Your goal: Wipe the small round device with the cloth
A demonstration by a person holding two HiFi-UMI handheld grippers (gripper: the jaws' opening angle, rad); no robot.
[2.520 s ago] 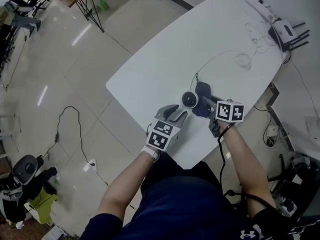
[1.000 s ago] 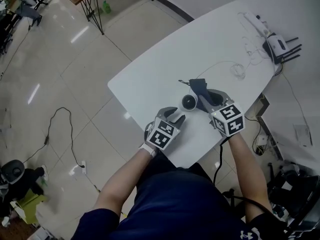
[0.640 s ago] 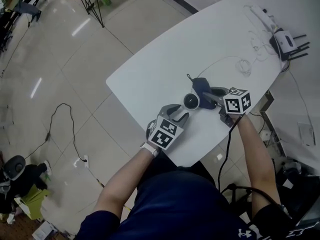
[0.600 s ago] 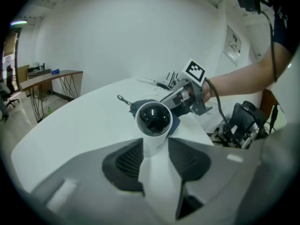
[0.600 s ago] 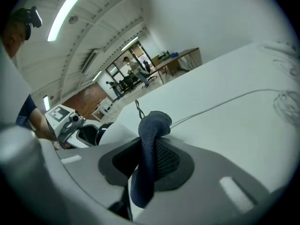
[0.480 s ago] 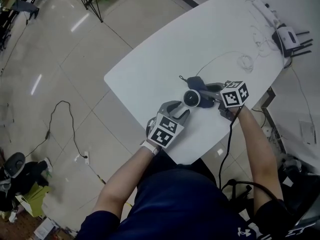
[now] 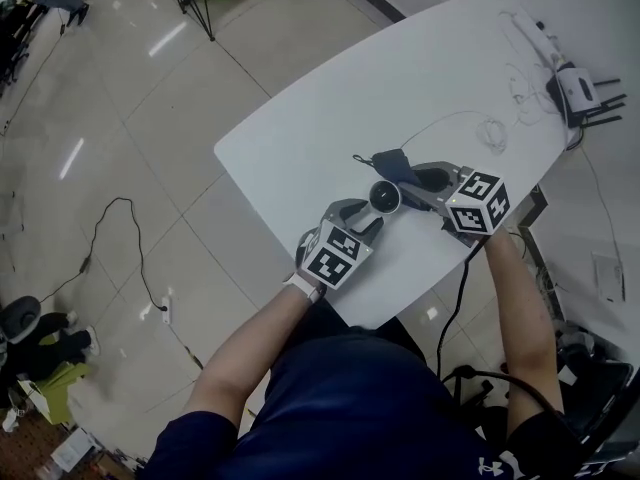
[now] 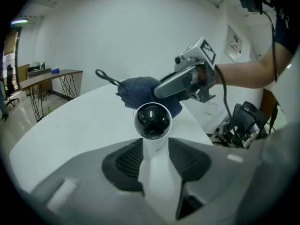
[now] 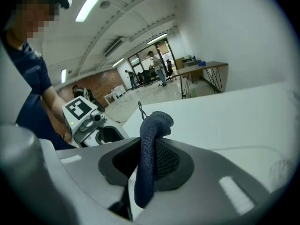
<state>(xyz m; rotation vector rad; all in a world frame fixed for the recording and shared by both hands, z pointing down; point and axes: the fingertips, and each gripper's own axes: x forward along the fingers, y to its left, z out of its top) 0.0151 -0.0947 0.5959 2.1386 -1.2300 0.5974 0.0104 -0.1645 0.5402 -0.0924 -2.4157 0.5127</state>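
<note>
Head view: near the front edge of the white table [image 7: 320, 108], the left gripper [image 7: 366, 218] is clamping the white stem of the small round device [image 7: 385, 197]. The right gripper [image 7: 418, 178], its jaws narrowly pinching the dark cloth [image 7: 392, 162], has been swinging the cloth from the device's 2 o'clock round to 12 o'clock, so wiping appears underway. A router [image 7: 578, 86] and coiled cable [image 7: 490, 128] are sitting well apart toward 2 o'clock, obstructing nothing.
</note>
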